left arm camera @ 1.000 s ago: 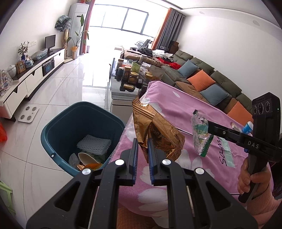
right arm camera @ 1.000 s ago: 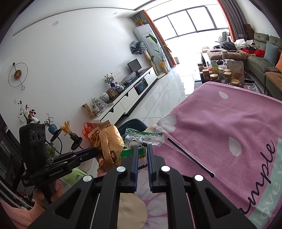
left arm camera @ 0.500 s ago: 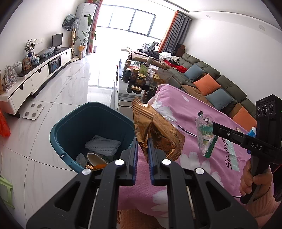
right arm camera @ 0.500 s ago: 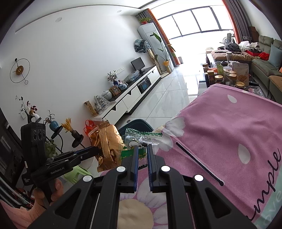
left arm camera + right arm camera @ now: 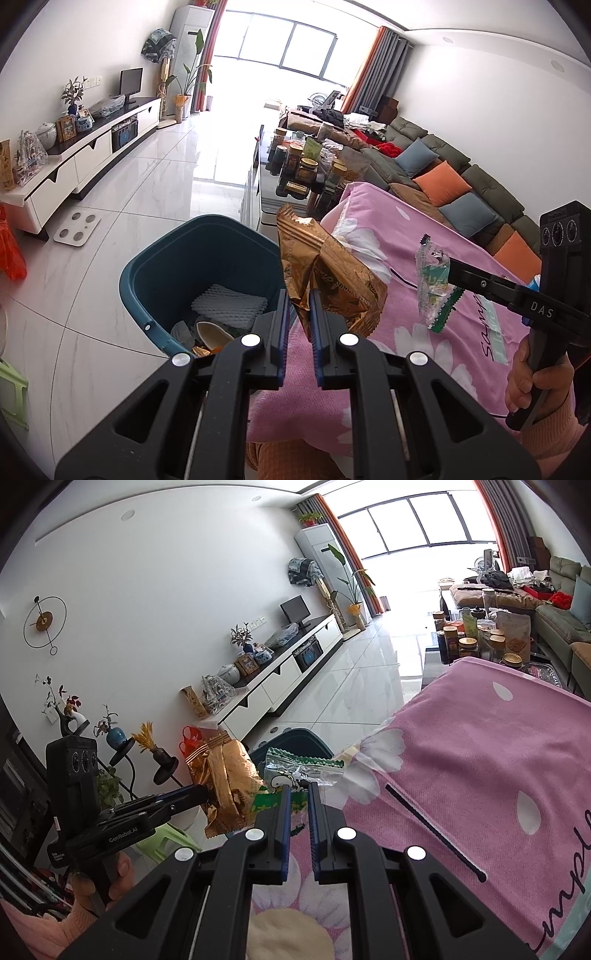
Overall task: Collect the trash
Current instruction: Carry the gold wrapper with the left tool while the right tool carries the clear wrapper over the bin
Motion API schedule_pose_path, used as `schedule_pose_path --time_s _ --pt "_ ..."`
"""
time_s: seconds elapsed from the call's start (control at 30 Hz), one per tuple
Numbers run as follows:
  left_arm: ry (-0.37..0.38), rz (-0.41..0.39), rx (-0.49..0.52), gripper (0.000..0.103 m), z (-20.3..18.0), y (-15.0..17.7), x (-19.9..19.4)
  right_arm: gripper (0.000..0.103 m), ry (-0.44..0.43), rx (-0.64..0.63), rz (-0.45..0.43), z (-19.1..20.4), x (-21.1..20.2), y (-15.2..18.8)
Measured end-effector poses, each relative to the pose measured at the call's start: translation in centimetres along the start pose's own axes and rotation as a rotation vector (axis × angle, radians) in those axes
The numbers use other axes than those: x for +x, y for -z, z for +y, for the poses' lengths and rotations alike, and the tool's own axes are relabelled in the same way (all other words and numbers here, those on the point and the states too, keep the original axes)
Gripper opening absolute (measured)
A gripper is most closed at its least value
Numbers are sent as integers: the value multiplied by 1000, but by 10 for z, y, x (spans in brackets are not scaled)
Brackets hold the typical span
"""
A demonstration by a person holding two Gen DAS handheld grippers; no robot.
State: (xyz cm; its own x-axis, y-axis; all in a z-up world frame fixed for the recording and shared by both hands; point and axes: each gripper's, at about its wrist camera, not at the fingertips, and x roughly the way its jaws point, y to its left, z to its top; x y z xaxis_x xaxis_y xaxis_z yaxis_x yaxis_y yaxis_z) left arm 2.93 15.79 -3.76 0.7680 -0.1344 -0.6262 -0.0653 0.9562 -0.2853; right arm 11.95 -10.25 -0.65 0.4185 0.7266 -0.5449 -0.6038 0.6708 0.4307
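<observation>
My left gripper (image 5: 297, 295) is shut on a crumpled gold snack bag (image 5: 328, 273), held up at the edge of the pink-covered table, just right of the teal trash bin (image 5: 155, 266). The bin holds white foam netting and other scraps. My right gripper (image 5: 297, 792) is shut on a clear wrapper with green print (image 5: 295, 770). In the left wrist view that wrapper (image 5: 432, 288) hangs over the pink cloth to the right of the gold bag. From the right wrist view the gold bag (image 5: 229, 775) and the left gripper (image 5: 207, 794) show at the left, with the bin rim (image 5: 299, 738) behind.
The table is covered by a pink flowered cloth (image 5: 480, 757) with a thin black stick (image 5: 432, 827) lying on it. A low table with several jars (image 5: 306, 166) stands beyond the bin, and a sofa (image 5: 461, 177) at the right. A white TV cabinet (image 5: 85, 158) lines the left wall.
Both grippers keep their hold. The left wrist view has tilted up a little, so the bin sits nearer its middle. The right gripper with the wrapper has drifted slightly across the cloth.
</observation>
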Motion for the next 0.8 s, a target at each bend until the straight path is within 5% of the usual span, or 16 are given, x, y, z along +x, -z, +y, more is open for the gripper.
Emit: schedule_pose_path --time_s 0.8 --pt "-65 -4 -53 11 27 -6 3 8 -11 -51 22 18 21 -12"
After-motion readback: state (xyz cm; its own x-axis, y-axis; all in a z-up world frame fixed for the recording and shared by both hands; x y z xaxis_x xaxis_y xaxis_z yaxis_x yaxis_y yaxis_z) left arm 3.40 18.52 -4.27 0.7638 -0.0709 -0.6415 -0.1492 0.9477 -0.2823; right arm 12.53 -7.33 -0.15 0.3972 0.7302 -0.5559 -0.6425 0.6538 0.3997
